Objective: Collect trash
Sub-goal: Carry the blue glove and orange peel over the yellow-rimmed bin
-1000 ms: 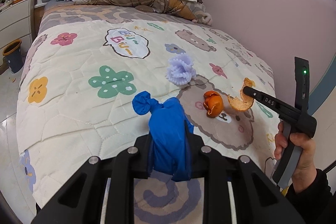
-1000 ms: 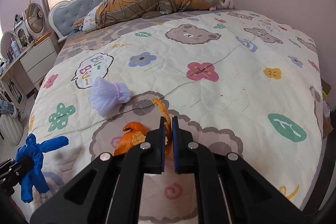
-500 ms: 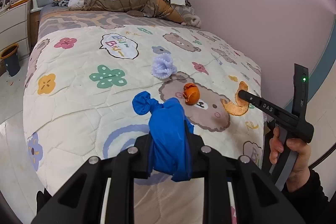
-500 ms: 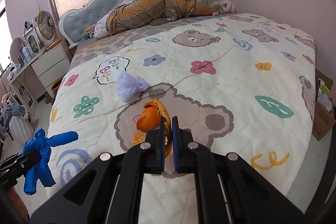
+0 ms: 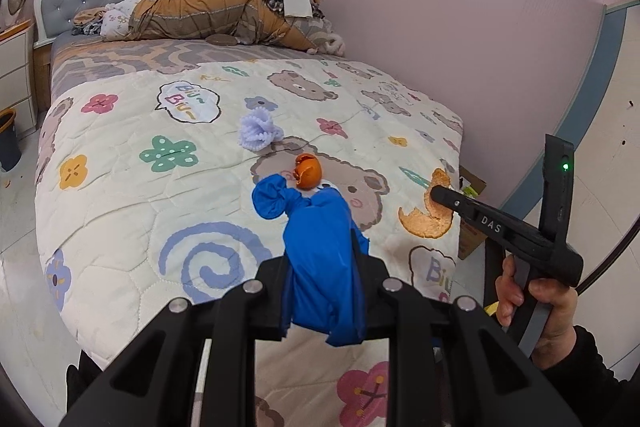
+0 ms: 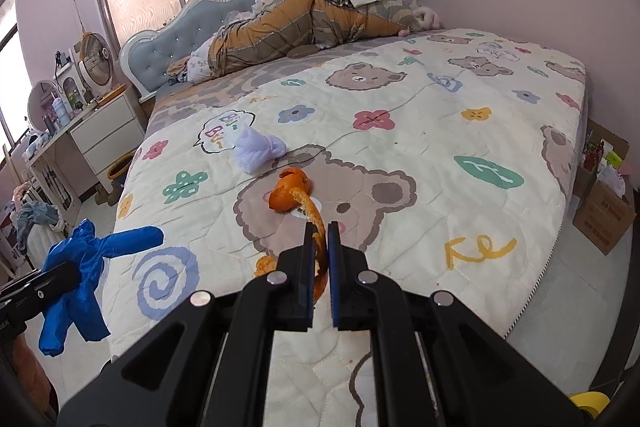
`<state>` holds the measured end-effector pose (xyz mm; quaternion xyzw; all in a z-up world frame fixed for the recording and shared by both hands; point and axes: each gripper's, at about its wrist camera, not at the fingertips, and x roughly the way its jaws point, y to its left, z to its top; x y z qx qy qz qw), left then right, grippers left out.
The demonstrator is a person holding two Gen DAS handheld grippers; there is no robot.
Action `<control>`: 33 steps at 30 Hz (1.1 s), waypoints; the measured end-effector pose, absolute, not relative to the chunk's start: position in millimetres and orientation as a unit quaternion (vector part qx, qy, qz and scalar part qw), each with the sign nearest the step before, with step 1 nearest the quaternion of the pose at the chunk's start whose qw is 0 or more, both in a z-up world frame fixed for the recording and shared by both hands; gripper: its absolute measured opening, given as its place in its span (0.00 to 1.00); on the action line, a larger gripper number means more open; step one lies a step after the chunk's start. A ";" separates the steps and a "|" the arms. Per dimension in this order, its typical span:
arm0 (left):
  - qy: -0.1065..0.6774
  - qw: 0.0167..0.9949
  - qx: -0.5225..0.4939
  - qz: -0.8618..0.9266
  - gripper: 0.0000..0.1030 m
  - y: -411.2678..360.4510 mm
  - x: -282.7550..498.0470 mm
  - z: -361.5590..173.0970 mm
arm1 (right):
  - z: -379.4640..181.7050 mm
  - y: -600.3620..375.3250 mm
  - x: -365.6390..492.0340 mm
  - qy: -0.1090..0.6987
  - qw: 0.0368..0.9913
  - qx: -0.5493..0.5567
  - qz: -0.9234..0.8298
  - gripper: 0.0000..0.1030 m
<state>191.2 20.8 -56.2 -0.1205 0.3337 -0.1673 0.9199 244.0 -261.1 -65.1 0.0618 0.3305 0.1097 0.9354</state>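
Observation:
My left gripper (image 5: 320, 247) is shut on a crumpled blue glove (image 5: 320, 259), which hangs from it above the foot of the bed; the same glove (image 6: 80, 263) shows at the left of the right wrist view. A strip of orange peel (image 6: 318, 251) is pinched in my shut right gripper (image 6: 320, 231), seen from the side as the peel (image 5: 428, 215) in the left wrist view. Another curled orange peel (image 5: 307, 171) (image 6: 286, 191) lies on the bear print of the quilt. A pale lilac crumpled wad (image 5: 258, 133) (image 6: 258, 149) rests just beyond it.
The bed's quilt (image 6: 440, 131) fills both views, with piled bedding (image 6: 304, 23) at the headboard. A pink wall runs along the far side. A cardboard box (image 6: 604, 211) with rubbish stands on the floor at the right. A nightstand (image 6: 108, 131) and a small bin (image 6: 118, 171) stand left.
Both grippers have drawn back and up from the bed, carrying the glove and the peel strip. The bed looks smaller and farther. The peel and lilac wad on the quilt stayed put.

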 end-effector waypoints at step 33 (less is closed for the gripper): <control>0.301 0.904 -0.034 -0.301 0.21 -97.2 118.8 -9.5 | -30.0 -364.9 90.4 0.290 0.953 0.085 0.029 0.05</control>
